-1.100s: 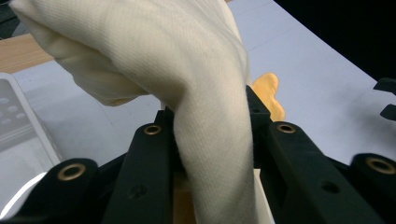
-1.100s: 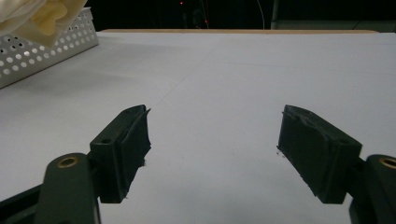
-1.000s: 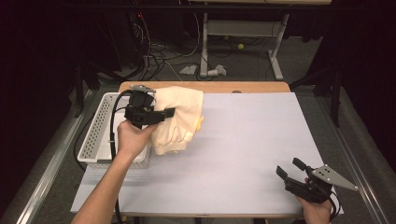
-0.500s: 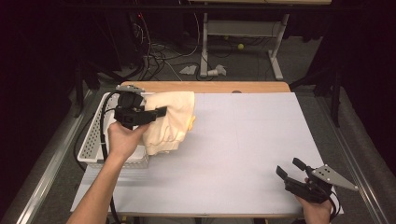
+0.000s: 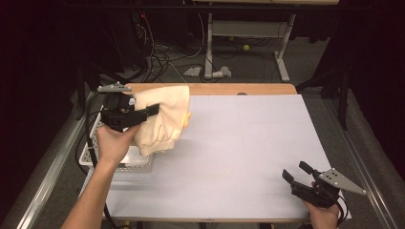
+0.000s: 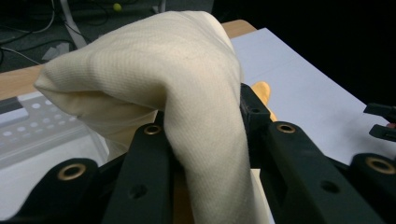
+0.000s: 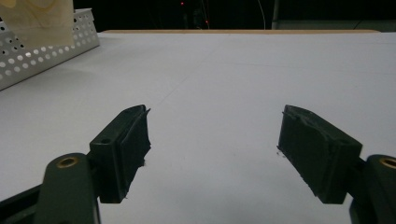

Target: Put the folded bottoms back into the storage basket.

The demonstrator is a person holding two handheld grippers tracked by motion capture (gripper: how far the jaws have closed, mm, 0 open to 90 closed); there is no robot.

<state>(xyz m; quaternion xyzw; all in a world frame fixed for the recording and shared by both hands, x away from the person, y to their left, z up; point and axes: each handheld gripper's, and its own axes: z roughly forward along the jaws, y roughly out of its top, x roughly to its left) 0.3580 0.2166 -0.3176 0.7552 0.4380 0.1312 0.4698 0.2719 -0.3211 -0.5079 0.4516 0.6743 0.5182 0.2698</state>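
Gripping the cream knitted cloth (image 5: 162,119), the left gripper (image 5: 150,110) holds it over the white perforated metal basket (image 5: 90,148); the right gripper (image 5: 298,174) rests with jaws wide apart.

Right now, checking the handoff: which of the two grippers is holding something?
The left gripper, raised by the perforated basket, is shut on the cream cloth; the right gripper is open.

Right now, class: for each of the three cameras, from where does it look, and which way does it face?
High view: above the table's near edge, looking forward and down; forearm, both hands.
Left gripper view: rides the left gripper, looking along jaws shut on the cream cloth.
Right gripper view: rides the right gripper, low over the table, jaws open.
Shared: the cloth and the white perforated basket show in all three.
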